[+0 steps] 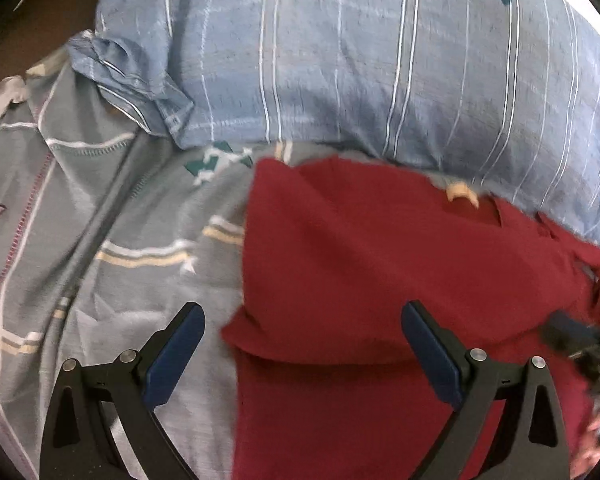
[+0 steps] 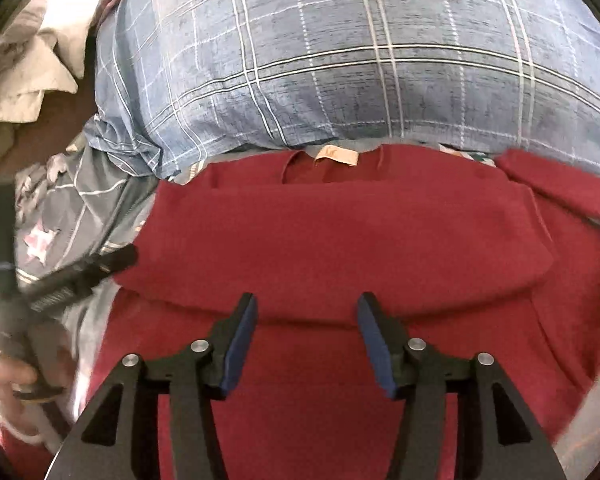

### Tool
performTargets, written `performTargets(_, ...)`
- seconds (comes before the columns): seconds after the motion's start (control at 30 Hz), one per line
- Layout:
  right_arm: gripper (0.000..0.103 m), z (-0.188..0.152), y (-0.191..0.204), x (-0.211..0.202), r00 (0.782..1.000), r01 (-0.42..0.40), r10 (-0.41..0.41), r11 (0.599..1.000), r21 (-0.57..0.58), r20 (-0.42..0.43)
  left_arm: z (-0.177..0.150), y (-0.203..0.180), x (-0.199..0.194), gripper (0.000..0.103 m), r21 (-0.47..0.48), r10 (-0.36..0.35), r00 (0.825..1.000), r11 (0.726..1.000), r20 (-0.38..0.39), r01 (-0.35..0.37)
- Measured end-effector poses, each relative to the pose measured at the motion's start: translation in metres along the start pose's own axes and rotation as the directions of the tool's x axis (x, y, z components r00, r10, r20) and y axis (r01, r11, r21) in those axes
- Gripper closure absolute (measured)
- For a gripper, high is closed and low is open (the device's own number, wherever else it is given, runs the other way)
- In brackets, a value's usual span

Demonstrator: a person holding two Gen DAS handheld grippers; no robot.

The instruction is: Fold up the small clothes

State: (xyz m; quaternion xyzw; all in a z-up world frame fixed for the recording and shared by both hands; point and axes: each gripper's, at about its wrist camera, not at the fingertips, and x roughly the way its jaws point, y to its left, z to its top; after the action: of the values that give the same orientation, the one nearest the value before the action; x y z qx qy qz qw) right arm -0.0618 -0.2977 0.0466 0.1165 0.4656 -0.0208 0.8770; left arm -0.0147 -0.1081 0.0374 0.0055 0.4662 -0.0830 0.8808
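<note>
Bedsheet [image 1: 112, 216]: grey cotton printed with stripes and stars, spread flat as the folding surface.
Pillow [image 2: 340, 64]: plump, blue checked weave, lying along the far edge of the work area, just behind the garment's collar.
Red garment [image 2: 340, 240]: soft knit, laid flat in the middle of the bed, collar and tan label [image 2: 337, 156] far; one side looks already folded across the body, leaving a thick rounded ridge.
Left gripper [image 1: 303, 350]: jaws spread wide, nothing between them, hovering over the garment's left edge, likely freed after laying the fold.
Right gripper [image 2: 306, 340]: jaws parted, empty, poised above the fold's near edge.
</note>
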Motion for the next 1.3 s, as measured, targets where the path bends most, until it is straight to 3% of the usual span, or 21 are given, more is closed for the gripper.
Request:
performTargets(0.1, 0.047, 0.002, -0.014, -0.03, 0.997, 0.037, -0.036, 0.999, -0.007, 0.073, -0.001, 0.0, 0.01, 0.004, 0.01, 0.005, 0.999, 1.0, -0.041, -0.004)
performTargets(0.17, 0.033, 0.006, -0.03, -0.052, 0.986, 0.105, -0.104, 0.994, -0.001, 0.129, 0.001, 0.002, 0.012, 0.004, -0.001, -0.001, 0.999, 1.0, -0.046, 0.001)
performTargets(0.27, 0.029, 0.022, -0.063, -0.073, 0.957, 0.238, -0.237, 0.971, 0.016, 0.166, 0.004, 0.0, 0.014, 0.004, -0.009, -0.004, 0.999, 1.0, -0.042, 0.003)
performTargets(0.37, 0.029, 0.04, -0.09, -0.068, 0.934, 0.34, -0.336, 0.94, -0.017, 0.117, 0.005, -0.001, 0.016, 0.004, -0.005, 0.0, 0.999, 1.0, -0.037, 0.0)
performTargets(0.5, 0.029, 0.057, -0.121, -0.034, 0.884, 0.465, -0.468, 0.876, -0.132, 0.006, 0.004, 0.001, 0.015, 0.004, -0.011, -0.001, 0.999, 1.0, -0.034, 0.001)
performTargets(0.63, 0.032, 0.057, -0.137, -0.008, 0.845, 0.502, -0.532, 0.826, -0.257, -0.058, 0.005, 0.003, 0.019, 0.004, -0.021, 0.011, 0.999, 1.0, -0.035, -0.012)
performTargets(0.7, 0.043, 0.055, -0.142, -0.001, 0.818, 0.547, -0.576, 0.786, -0.289, -0.019, 0.005, 0.003, 0.024, 0.004, -0.024, 0.012, 0.999, 1.0, -0.047, -0.013)
performTargets(0.73, 0.06, 0.055, -0.146, 0.002, 0.812, 0.556, -0.583, 0.779, -0.288, -0.009, 0.005, 0.003, 0.026, 0.004, -0.025, 0.013, 0.999, 1.0, -0.05, -0.014)
performTargets(0.77, 0.082, 0.057, -0.152, 0.005, 0.819, 0.549, -0.574, 0.79, -0.274, -0.014, 0.004, 0.003, 0.027, 0.004, -0.023, 0.015, 0.999, 1.0, -0.052, -0.016)
performTargets(0.8, 0.093, 0.058, -0.156, 0.004, 0.826, 0.541, -0.563, 0.803, -0.251, -0.022, 0.005, 0.003, 0.027, 0.004, -0.022, 0.015, 0.999, 1.0, -0.051, -0.016)
performTargets(0.87, 0.098, 0.062, -0.165, -0.009, 0.862, 0.497, -0.507, 0.852, -0.163, -0.024, 0.006, 0.004, 0.024, 0.004, -0.023, 0.014, 0.999, 1.0, -0.046, -0.015)
performTargets(0.97, 0.098, 0.071, -0.169, -0.054, 0.945, 0.324, -0.323, 0.946, -0.001, 0.053, 0.01, 0.009, 0.014, 0.004, -0.045, 0.0, 1.0, 0.999, -0.014, -0.001)
performTargets(1.03, 0.098, 0.076, -0.159, -0.091, 0.976, 0.179, -0.183, 0.983, 0.04, 0.122, 0.013, 0.016, 0.005, 0.004, -0.067, -0.005, 1.0, 0.998, 0.012, 0.006)
performTargets(1.13, 0.098, 0.083, -0.13, -0.135, 0.982, 0.006, -0.01, 1.0, 0.019, 0.191, 0.013, 0.028, -0.006, 0.004, -0.103, -0.01, 0.999, 0.995, 0.041, 0.014)
performTargets(1.23, 0.098, 0.092, -0.092, -0.157, 0.965, -0.153, 0.158, 0.987, -0.042, 0.208, 0.013, 0.042, -0.016, 0.004, -0.146, -0.006, 0.998, 0.989, 0.059, 0.015)
performTargets(1.3, 0.098, 0.096, -0.063, -0.156, 0.947, -0.265, 0.275, 0.961, -0.085, 0.168, 0.013, 0.05, -0.022, 0.004, -0.17, -0.003, 0.998, 0.985, 0.069, 0.015)
